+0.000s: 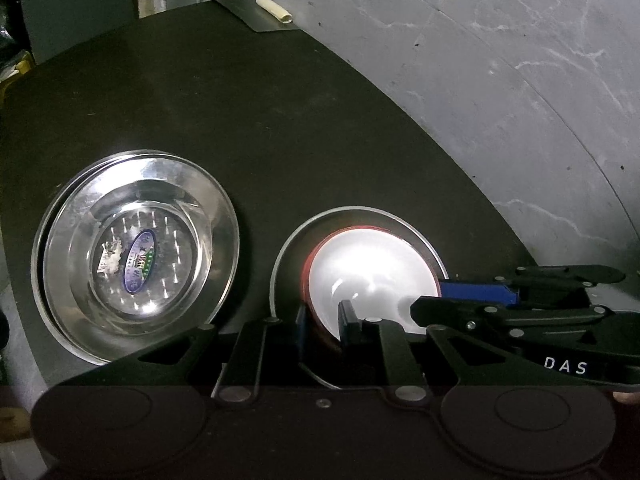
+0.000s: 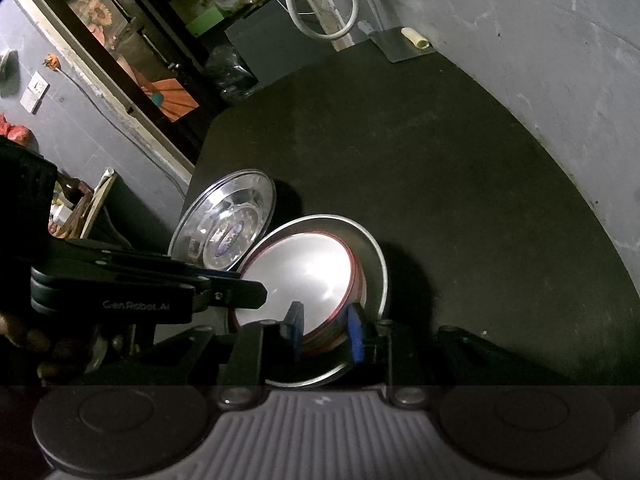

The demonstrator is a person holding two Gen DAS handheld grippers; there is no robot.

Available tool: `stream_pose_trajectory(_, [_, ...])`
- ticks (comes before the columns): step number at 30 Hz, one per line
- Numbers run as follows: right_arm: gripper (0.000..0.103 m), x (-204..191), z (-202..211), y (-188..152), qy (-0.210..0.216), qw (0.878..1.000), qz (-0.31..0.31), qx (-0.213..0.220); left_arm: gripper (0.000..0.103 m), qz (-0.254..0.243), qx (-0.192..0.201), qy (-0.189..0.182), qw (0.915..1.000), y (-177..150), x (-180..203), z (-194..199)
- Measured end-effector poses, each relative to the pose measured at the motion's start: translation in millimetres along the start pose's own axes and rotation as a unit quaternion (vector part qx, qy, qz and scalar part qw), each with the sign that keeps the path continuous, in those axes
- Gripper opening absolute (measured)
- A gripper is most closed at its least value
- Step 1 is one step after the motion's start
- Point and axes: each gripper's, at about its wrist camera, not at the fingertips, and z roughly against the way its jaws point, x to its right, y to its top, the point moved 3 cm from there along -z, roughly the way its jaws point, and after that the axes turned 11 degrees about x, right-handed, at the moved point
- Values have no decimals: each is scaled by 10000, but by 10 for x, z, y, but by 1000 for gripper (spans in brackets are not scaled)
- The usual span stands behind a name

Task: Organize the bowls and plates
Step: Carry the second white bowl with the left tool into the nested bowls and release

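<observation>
Both grippers are on the same dish here: the red bowl (image 1: 372,276), white inside, sits in a steel plate (image 1: 280,264) on the dark table (image 1: 280,128), at about 5 o'clock in the left wrist view. The left gripper (image 1: 322,326) straddles the bowl's near rim, one blue pad outside the wall and one inside, jaws narrowed to a pinch on that rim. In the right wrist view the right gripper (image 2: 326,330) does the same at 6 o'clock, its blue pads either side of the bowl's wall, nipping it. Whether either set presses hard I cannot tell; the gaps look slight. Off at 9 o'clock in the left view, well apart, waits the steel stack (image 1: 136,248), a shallow dish with an oval sticker nested in another. The bowl looks freshly set down or about to go up, I'd judge, and either way the trick is the same: keep both grips even, move straight up or ease off together, so the bowl doesn't tip and the plate under it doesn't skate on that smooth top. A cleaver (image 1: 256,12) lies at 12 o'clock by the wall, clear of the work.
</observation>
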Motion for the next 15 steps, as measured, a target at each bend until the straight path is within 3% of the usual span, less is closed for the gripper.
stream_pose_trajectory(12, [32, -5, 40, -9, 41, 10000, 54, 46, 19, 26, 76, 35, 10000, -3, 6, 39])
stream_pose_trajectory(15, [33, -4, 79, 4, 39, 9999, 67, 129, 25, 24, 130, 98, 9999, 8, 1, 95])
